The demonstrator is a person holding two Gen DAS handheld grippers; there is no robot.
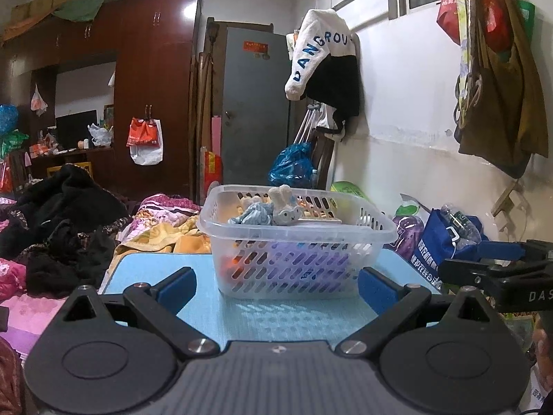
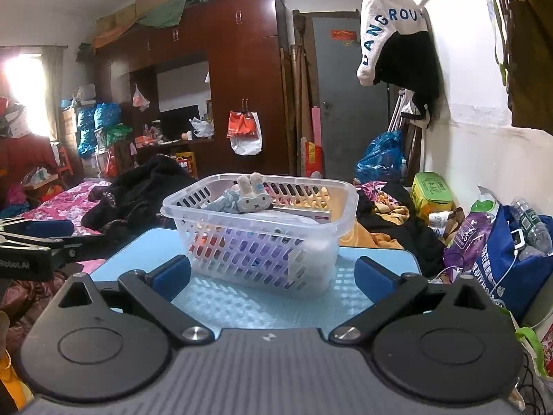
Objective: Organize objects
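Note:
A clear slotted plastic basket (image 1: 242,223) (image 2: 179,214) stands on a light blue table (image 1: 276,318) (image 2: 262,311). A grey plush rabbit (image 1: 285,207) (image 2: 250,195) and a blue-grey cloth (image 1: 254,217) (image 2: 221,203) lie on top of its contents; purple and orange items show through the slots. My left gripper (image 1: 276,290) is open just in front of the basket, nothing between its blue pads. My right gripper (image 2: 273,278) is open too, near the basket's front. Each gripper shows at the edge of the other's view: the right gripper (image 1: 497,273), the left gripper (image 2: 38,238).
A bed with black clothes (image 1: 58,228) and floral bedding (image 2: 58,207) lies left of the table. Bags, including a blue one (image 2: 511,269) with bottles, crowd the right by the white wall. A dark wardrobe (image 1: 152,79) and grey door (image 2: 349,103) stand behind.

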